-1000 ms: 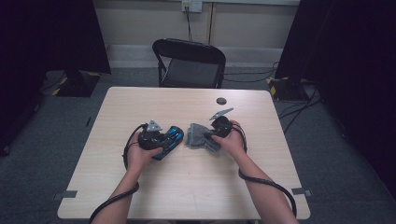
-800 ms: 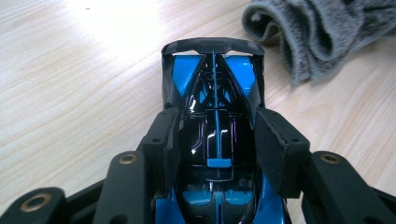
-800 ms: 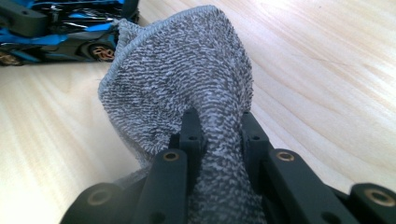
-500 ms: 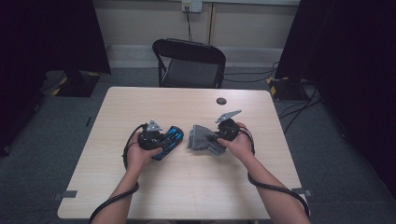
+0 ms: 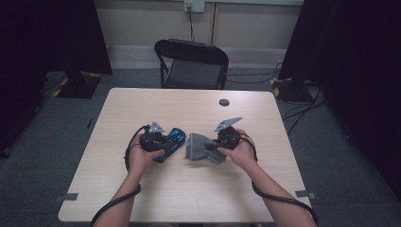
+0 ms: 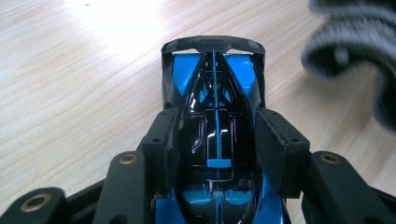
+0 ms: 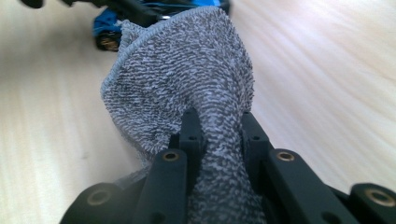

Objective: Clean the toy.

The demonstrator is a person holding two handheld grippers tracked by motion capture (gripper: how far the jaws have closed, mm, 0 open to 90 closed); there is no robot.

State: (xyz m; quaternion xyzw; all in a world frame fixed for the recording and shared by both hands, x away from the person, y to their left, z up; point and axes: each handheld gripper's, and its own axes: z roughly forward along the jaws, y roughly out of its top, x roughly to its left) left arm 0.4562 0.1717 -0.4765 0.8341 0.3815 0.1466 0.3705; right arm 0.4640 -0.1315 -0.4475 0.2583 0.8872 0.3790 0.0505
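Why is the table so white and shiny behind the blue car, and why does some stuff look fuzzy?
In the left gripper view, lamp glare whitens the table behind the toy car, and the grey cloth is soft. In the right gripper view, the cloth is sharp while the table behind blurs.

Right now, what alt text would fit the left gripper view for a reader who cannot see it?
The left gripper clamps a glossy blue and black toy car by its sides, its jaws pressed against the bodywork, over a pale wooden table. A fold of grey cloth hangs in at the upper right.
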